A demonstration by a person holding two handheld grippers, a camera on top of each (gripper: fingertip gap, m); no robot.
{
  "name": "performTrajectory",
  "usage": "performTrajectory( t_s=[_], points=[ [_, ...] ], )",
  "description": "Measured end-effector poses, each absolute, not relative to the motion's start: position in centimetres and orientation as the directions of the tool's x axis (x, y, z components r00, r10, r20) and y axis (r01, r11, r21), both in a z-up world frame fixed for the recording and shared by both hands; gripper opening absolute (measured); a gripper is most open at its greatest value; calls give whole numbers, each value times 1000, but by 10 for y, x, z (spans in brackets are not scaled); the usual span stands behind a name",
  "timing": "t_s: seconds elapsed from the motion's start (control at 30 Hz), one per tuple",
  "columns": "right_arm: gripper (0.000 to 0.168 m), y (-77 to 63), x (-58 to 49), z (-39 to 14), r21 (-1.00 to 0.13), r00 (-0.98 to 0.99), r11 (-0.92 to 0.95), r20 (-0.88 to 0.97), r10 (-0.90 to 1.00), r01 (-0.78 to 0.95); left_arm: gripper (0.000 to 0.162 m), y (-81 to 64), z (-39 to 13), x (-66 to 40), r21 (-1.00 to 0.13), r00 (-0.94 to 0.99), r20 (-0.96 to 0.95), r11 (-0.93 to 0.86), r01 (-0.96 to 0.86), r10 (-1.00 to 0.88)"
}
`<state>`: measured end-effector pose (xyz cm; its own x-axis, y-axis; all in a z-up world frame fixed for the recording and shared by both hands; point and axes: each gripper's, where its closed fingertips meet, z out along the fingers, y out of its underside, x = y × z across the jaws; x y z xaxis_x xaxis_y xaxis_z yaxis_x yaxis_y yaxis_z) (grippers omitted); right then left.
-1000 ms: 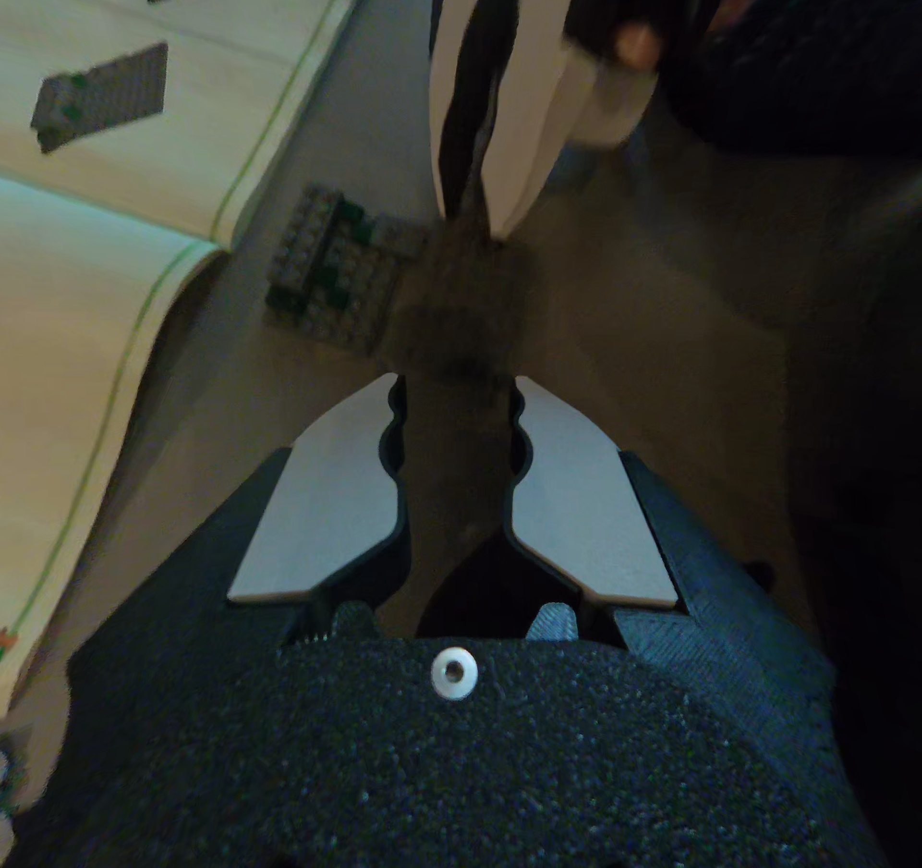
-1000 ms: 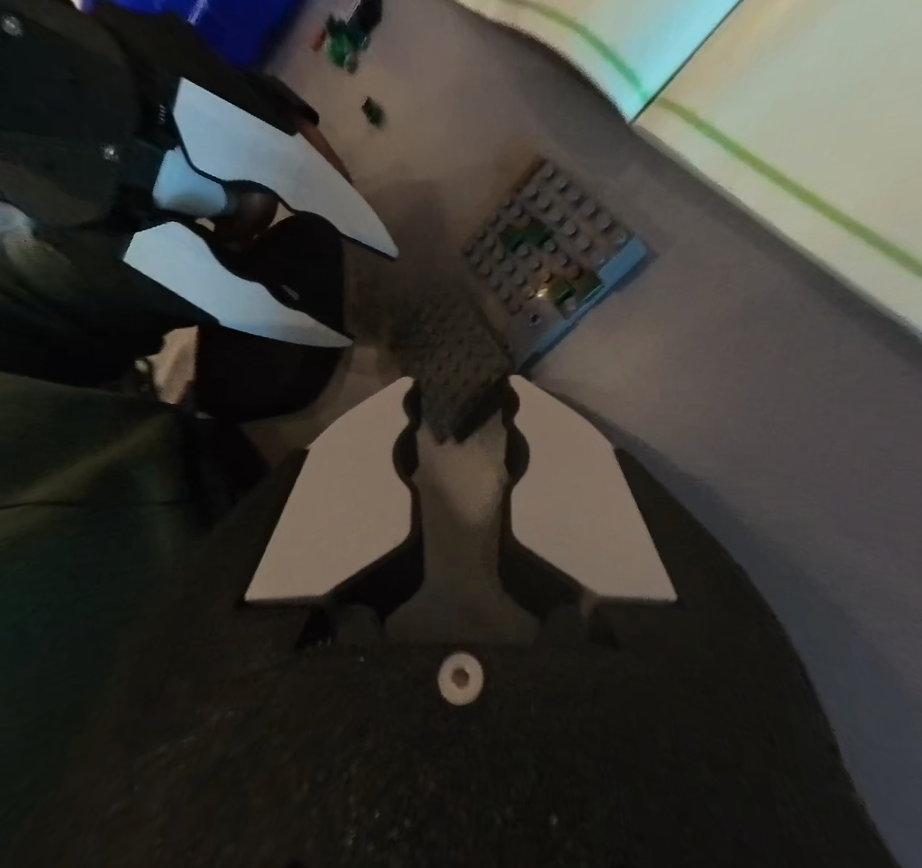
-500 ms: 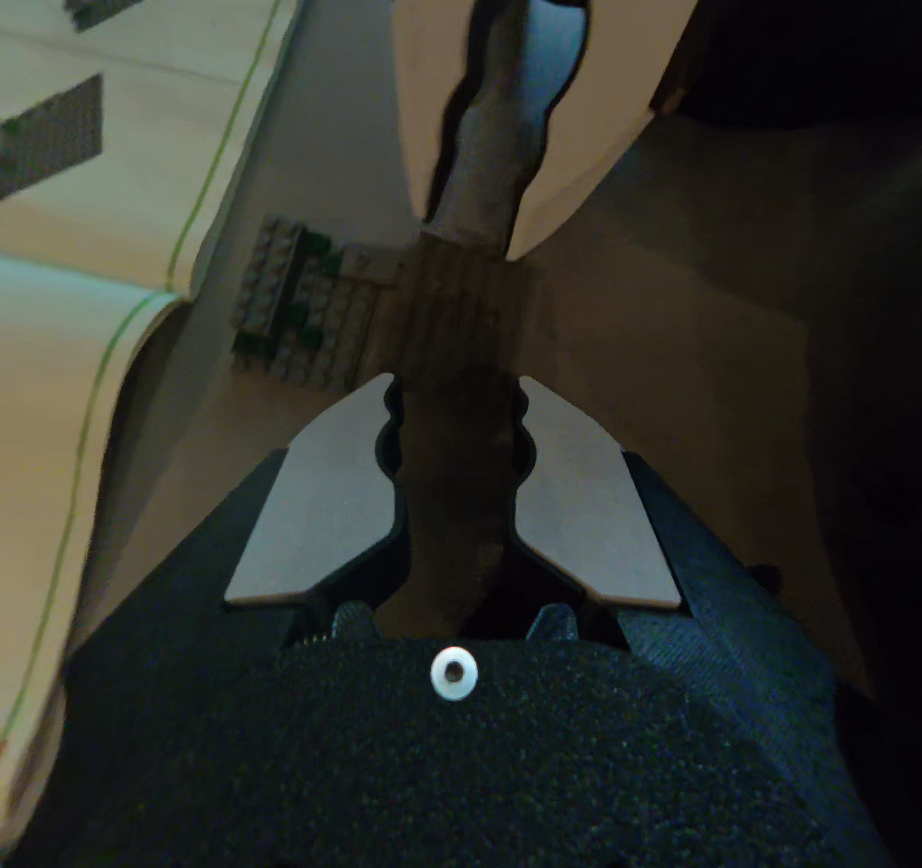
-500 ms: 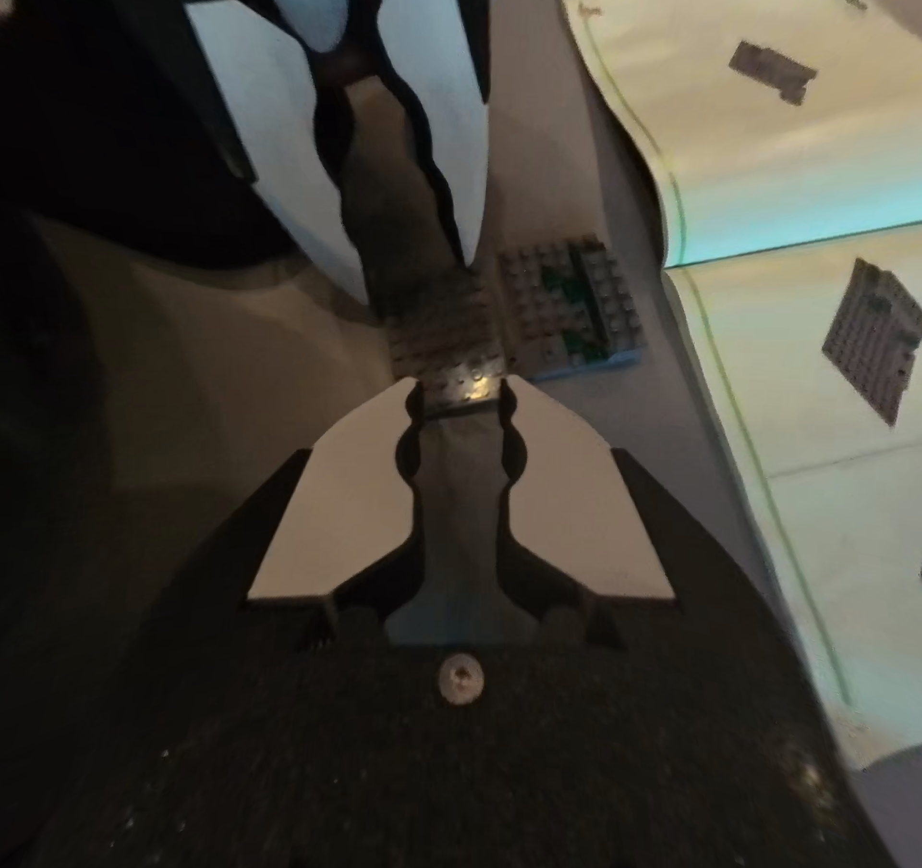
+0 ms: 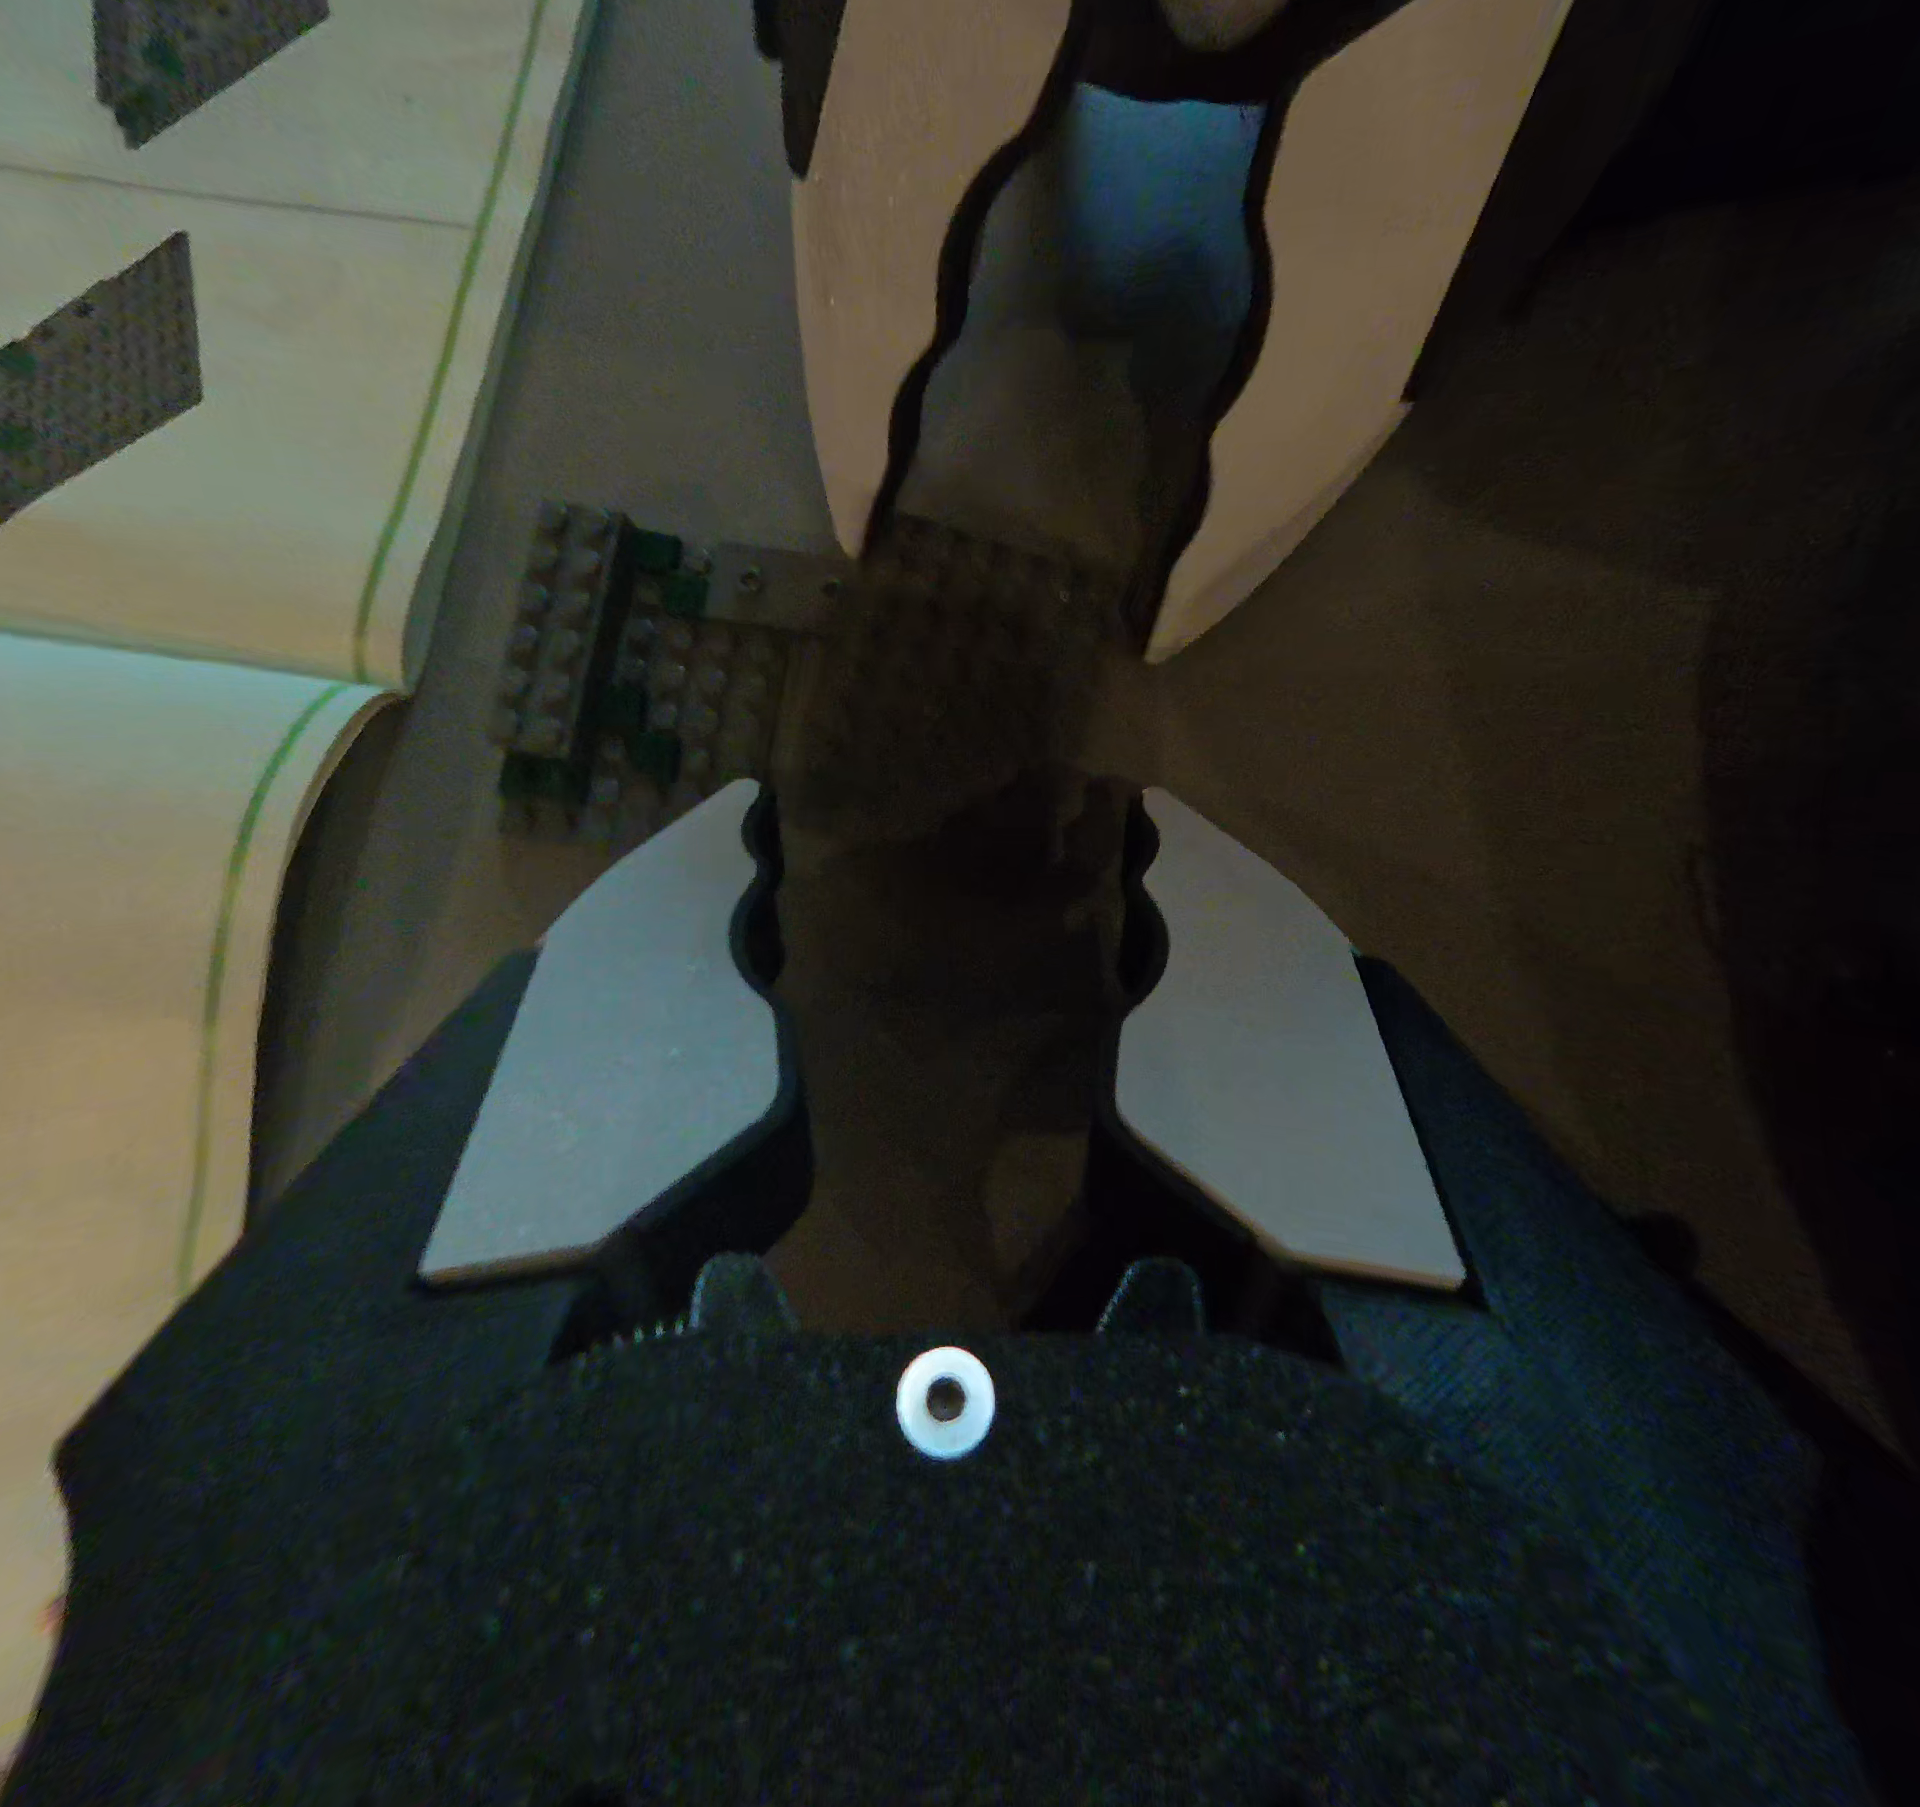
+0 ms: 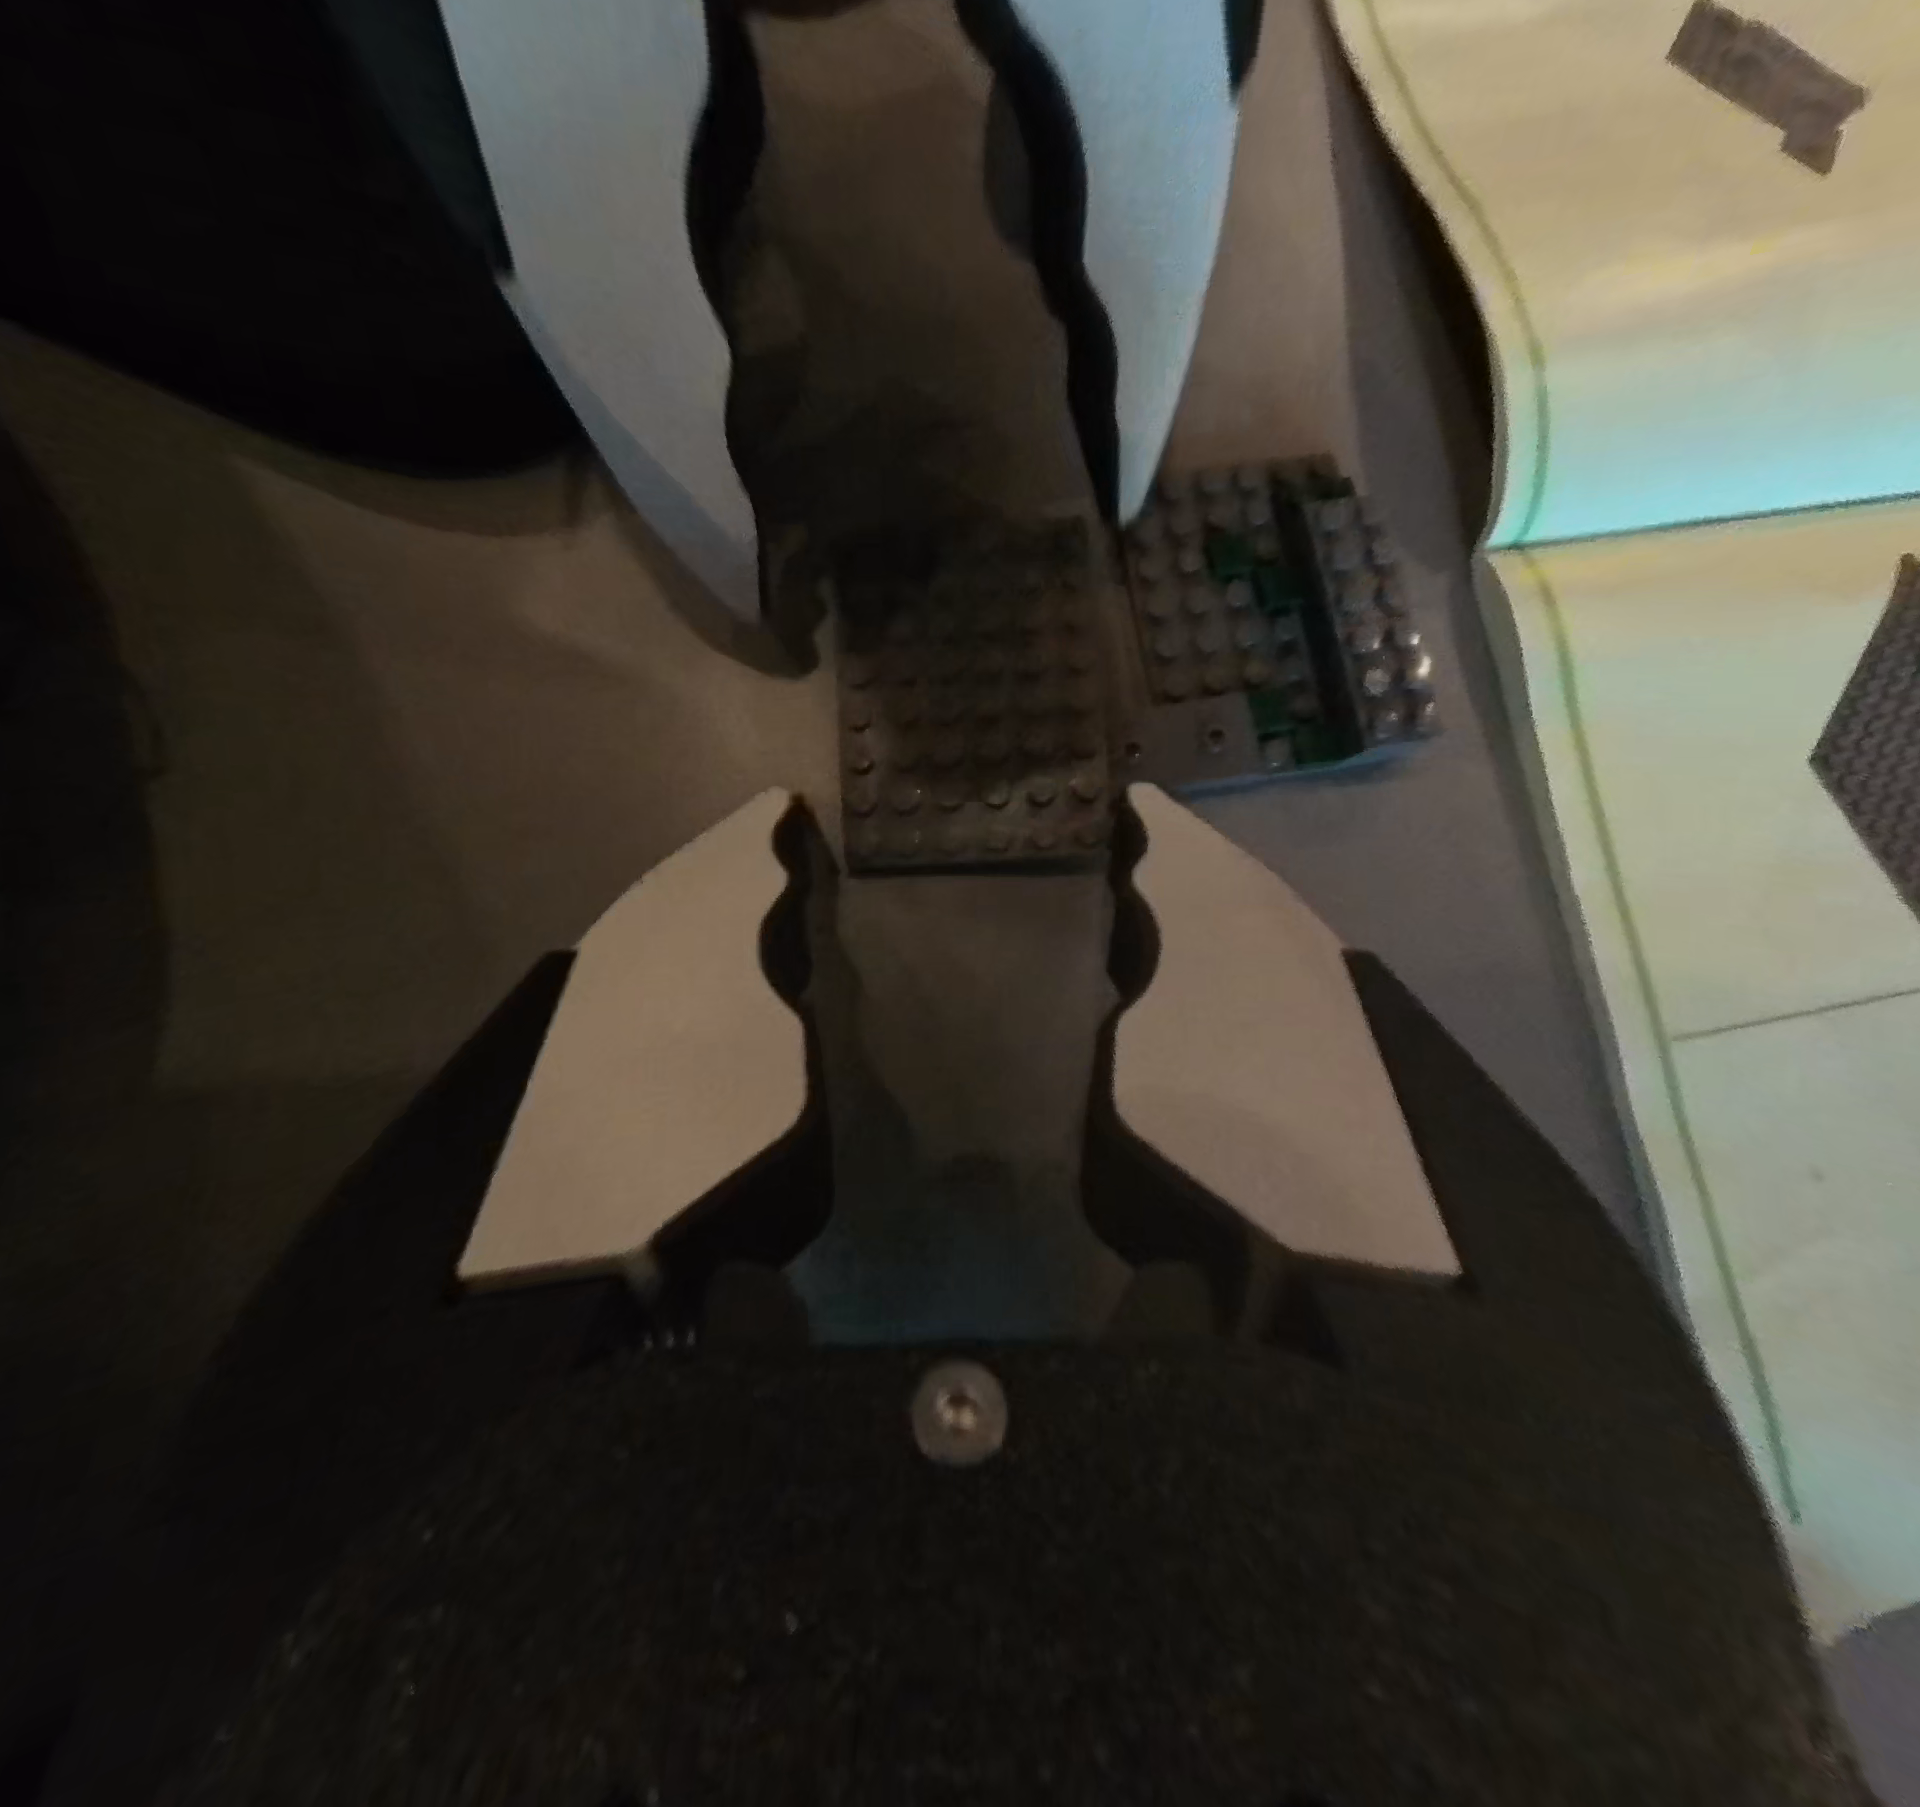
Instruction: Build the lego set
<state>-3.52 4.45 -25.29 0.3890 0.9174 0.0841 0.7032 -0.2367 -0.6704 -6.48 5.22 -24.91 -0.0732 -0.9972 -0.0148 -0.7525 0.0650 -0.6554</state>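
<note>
Dark studded plate (image 6: 971, 708) between both claws

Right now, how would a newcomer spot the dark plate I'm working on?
Find the open instruction booklet; beside its edge sits a grey studded assembly with green pieces. The dark plate lies right next to it, between both tools' tips, plain and uniformly dark-studded.

The place looks like a dim indoor tabletop set up for toy building; the room's kind cannot be told. A plain grey table surface (image 5: 665, 323) fills both views. Left of the left gripper, and right of the right one, lies an open instruction booklet (image 6: 1704, 323) with printed build pictures, beside a studded grey plate assembly (image 6: 1278, 614).
</note>
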Motion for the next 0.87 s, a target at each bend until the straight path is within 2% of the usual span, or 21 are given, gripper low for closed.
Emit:
performTrajectory(
  t_s=[0.07,0.27,0.37,0.57,0.73,0.87],
  points=[
    [49,44,-38,-252,-672,369,-203,113,922,713,65,51,-253,-64,-638,-93,-24,87,-765,-995],
    [49,33,-43,-248,-696,327,-197,57,943,691,55,40,-255,-69,-617,-124,-26,113,-779,-992],
    [50,36,-40,-253,-668,336,-200,80,939,716,50,40,-255,-71,-618,-103,-7,85,-781,-995],
    [56,53,-21,-229,-712,391,-222,80,917,667,58,43,-253,-73,-605,-102,-33,101,-790,-994],
    [43,86,-9,-221,-715,413,-247,64,909,654,58,41,-248,-75,-623,-98,-21,90,-777,-995],
    [41,106,-25,-230,-683,362,-251,21,932,686,58,41,-245,-78,-632,-68,-31,72,-771,-997]
  ],
)
